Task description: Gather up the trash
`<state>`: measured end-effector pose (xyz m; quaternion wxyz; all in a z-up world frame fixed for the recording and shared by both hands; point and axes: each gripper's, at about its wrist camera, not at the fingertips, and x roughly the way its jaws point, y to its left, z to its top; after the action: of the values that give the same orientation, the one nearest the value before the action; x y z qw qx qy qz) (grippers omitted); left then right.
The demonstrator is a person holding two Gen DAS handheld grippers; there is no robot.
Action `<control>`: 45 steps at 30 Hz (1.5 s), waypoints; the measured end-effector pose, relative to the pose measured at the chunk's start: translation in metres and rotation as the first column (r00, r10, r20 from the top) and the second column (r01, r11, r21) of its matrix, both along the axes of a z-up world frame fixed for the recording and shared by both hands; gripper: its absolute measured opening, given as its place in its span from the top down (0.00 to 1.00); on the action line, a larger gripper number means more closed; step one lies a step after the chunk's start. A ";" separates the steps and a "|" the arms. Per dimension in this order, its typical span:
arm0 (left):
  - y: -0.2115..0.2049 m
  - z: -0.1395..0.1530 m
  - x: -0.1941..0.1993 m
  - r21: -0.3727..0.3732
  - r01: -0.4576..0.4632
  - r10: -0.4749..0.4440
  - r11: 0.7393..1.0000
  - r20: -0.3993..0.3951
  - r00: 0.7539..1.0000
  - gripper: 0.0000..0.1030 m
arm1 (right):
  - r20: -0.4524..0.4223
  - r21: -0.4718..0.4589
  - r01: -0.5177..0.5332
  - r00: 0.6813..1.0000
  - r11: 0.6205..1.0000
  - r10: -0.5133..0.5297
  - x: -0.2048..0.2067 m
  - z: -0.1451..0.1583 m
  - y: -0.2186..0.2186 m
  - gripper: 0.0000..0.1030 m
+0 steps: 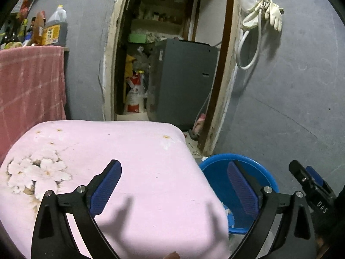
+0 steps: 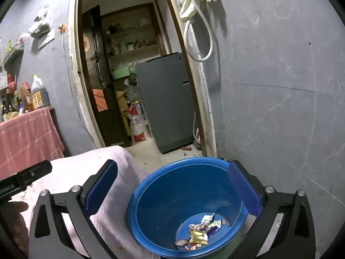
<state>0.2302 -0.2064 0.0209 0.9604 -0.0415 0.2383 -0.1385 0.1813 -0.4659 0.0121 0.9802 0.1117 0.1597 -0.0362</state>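
Observation:
A blue plastic basin (image 2: 163,196) stands on the floor beside a pink floral-covered table (image 1: 120,172). Several crumpled wrappers (image 2: 200,233) lie in its bottom. My right gripper (image 2: 172,187) hangs above the basin, open, with nothing between its blue pads. My left gripper (image 1: 174,185) is open too, over the table's right edge, its right finger above the basin (image 1: 215,172). Nothing is between its pads either. The right gripper's side (image 1: 310,185) shows at the right of the left wrist view. The left gripper's body (image 2: 25,179) shows at the left of the right wrist view.
An open doorway (image 2: 133,86) straight ahead leads to a storeroom with a grey appliance (image 2: 166,101) and a red-white sack (image 2: 138,125). Gloves and a hose (image 1: 258,21) hang on the grey wall. A pink checked cloth (image 1: 30,86) covers a counter with bottles at the left.

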 end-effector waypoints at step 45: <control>0.087 0.000 -0.190 0.018 -0.073 0.067 0.997 0.212 0.975 0.02 | 0.123 -0.192 -0.065 0.988 0.979 0.090 -0.179 0.027 0.105 0.00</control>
<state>0.0397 -0.1193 0.0214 0.9850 -0.0225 0.1348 -0.1052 0.0026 -0.3608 0.0392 0.9954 0.0145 0.0949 -0.0052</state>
